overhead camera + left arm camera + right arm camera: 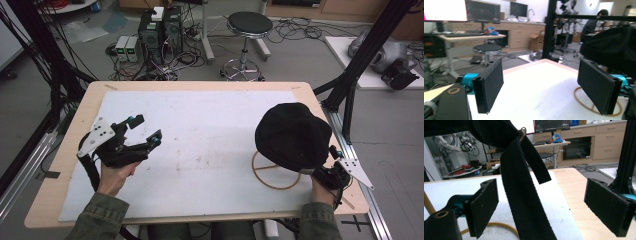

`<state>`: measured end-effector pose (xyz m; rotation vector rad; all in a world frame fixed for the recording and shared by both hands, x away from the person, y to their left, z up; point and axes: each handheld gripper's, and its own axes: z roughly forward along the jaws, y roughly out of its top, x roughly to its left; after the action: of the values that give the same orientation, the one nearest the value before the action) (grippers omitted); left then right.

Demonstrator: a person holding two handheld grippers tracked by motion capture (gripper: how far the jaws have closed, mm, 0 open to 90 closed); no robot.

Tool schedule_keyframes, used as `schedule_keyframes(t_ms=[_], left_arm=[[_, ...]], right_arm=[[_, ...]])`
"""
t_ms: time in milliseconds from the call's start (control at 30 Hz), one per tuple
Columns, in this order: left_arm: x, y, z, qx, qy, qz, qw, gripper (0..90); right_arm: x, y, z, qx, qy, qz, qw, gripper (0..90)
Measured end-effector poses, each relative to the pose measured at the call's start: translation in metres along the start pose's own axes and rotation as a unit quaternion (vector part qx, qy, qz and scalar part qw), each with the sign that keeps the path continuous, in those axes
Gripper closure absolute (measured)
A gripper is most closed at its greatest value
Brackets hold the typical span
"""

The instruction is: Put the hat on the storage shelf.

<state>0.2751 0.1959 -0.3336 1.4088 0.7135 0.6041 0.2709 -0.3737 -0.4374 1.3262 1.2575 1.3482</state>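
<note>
Both grippers are chunky black things: the left gripper (146, 129) and right gripper (541, 207) have flat rectangular pads with a fabric-like texture, teal blocks behind the jaws and grey three-cornered plates on top. Olive-green sleeves (97, 216) on the person.

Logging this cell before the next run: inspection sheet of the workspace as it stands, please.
Surface: wooden table under a white mat, faint scuffs mid-mat.
Job's things: black cap sits on a wooden ring stand at the right; its black strap hangs between the right tool's pads.
Clutter: nothing seen on the mat.
Grippers: left tool open, nothing between its pads, over the mat's left side; right tool open, low behind the cap, pads not pressing the strap.
Cables: left tool's black cable trails down by the forearm; loose cables on the floor beyond the table.
Surroundings: stool, computer towers, black frame posts.
</note>
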Motion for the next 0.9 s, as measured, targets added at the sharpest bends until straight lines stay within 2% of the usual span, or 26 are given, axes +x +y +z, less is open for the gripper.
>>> schedule_keyframes(t_ms=[133,167,200,233,300,333,367,400,433,467,500,533,567,667,700,733,767,800,867,900], left_arm=[[0.008,-0.009,-0.014,-0.023,0.036,-0.001,0.9991,20.7],[0.008,-0.009,-0.014,-0.023,0.036,-0.001,0.9991,20.7],[0.009,-0.011,-0.017,-0.025,0.049,0.004,0.9985,20.6],[0.012,-0.017,-0.022,-0.025,0.073,0.008,0.997,20.6],[0.014,-0.024,-0.028,-0.029,0.102,0.014,0.9943,20.4],[0.014,-0.024,-0.028,-0.029,0.102,0.014,0.9943,20.6],[0.014,-0.032,-0.036,-0.047,0.139,0.022,0.989,20.8],[0.014,-0.032,-0.036,-0.047,0.139,0.022,0.989,20.8],[0.013,-0.041,-0.042,-0.056,0.174,0.025,0.9828,20.8],[0.013,-0.041,-0.042,-0.056,0.174,0.025,0.9828,20.8],[0.015,-0.048,-0.048,-0.061,0.203,0.024,0.9769,20.8],[0.016,-0.051,-0.05,-0.059,0.221,0.024,0.9731,20.8],[0.016,-0.051,-0.05,-0.059,0.221,0.024,0.9731,20.4],[0.019,-0.058,-0.054,-0.063,0.257,0.009,0.9642,19.3],[0.019,-0.061,-0.057,-0.069,0.275,0.006,0.9589,18.5],[0.019,-0.062,-0.057,-0.07,0.287,0.008,0.9554,18.5],[0.019,-0.062,-0.057,-0.07,0.287,0.008,0.9554,18.4],[0.019,-0.063,-0.058,-0.071,0.295,0.01,0.9529,18.4],[0.02,-0.066,-0.06,-0.066,0.321,0.011,0.9446,18.4],[0.022,-0.069,-0.061,-0.067,0.34,0.007,0.9381,18.4]], right_arm=[[-0.001,0.0,-0.001,0.001,-0.003,0.006,1.0,11.5],[-0.001,0.0,-0.001,0.002,-0.004,0.006,1.0,11.5],[-0.001,0.0,-0.001,0.002,-0.004,0.005,1.0,11.5],[-0.001,0.0,-0.001,0.001,-0.003,0.005,1.0,11.5],[-0.001,-0.001,-0.001,0.001,-0.003,0.005,1.0,11.5],[-0.001,-0.001,-0.001,0.001,-0.003,0.005,1.0,11.5],[-0.002,-0.001,-0.001,0.002,-0.002,0.005,1.0,11.5],[-0.002,-0.001,-0.001,0.002,-0.002,0.005,1.0,11.5],[-0.002,-0.002,-0.002,0.004,-0.003,0.004,1.0,11.5],[-0.002,-0.002,-0.002,0.004,-0.003,0.003,1.0,11.5],[-0.002,-0.002,-0.002,0.005,-0.003,0.002,1.0,11.6],[-0.002,-0.002,-0.003,0.005,-0.004,0.002,1.0,11.6],[-0.002,-0.002,-0.003,0.003,-0.005,0.001,1.0,11.6],[-0.002,-0.002,-0.004,0.002,-0.006,-0.001,1.0,11.6],[-0.001,-0.002,-0.004,0.001,-0.01,-0.001,1.0,11.6],[-0.001,-0.002,-0.004,0.001,-0.01,0.0,1.0,11.6],[0.0,-0.002,-0.004,0.002,-0.011,0.0,0.9999,11.6],[0.0,-0.003,-0.004,0.003,-0.009,-0.004,0.9999,11.5],[0.0,-0.003,-0.004,0.005,-0.01,-0.003,0.9999,11.6],[0.001,-0.003,-0.004,0.003,-0.012,-0.006,0.9999,11.6]])
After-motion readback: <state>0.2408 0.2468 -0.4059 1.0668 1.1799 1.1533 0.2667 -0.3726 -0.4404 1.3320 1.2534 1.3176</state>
